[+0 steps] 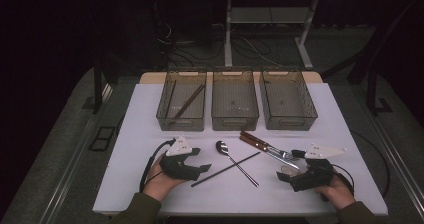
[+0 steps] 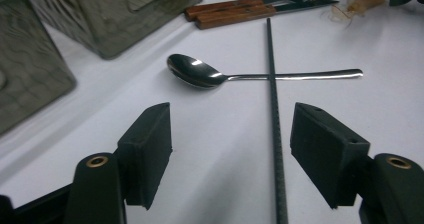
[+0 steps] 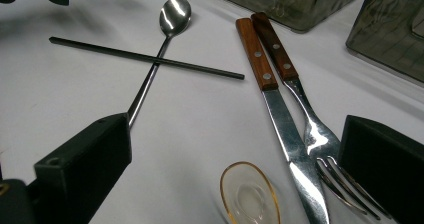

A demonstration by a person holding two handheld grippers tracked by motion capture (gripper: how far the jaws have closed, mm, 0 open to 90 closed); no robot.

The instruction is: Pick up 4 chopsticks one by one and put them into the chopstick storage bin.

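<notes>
My left gripper sits low over the white table, jaws apart with nothing pressed between them. The dark chopstick already lies in the gap, closer to the far-side pad, its long axis running straight away from me along the jaws' own line. It crosses over the spoon farther out. So I judge the grab needs only a small sideways shift and a close. My left hand is the nearer one. My right gripper rests open by the knife and fork; the bins stand beyond.
</notes>
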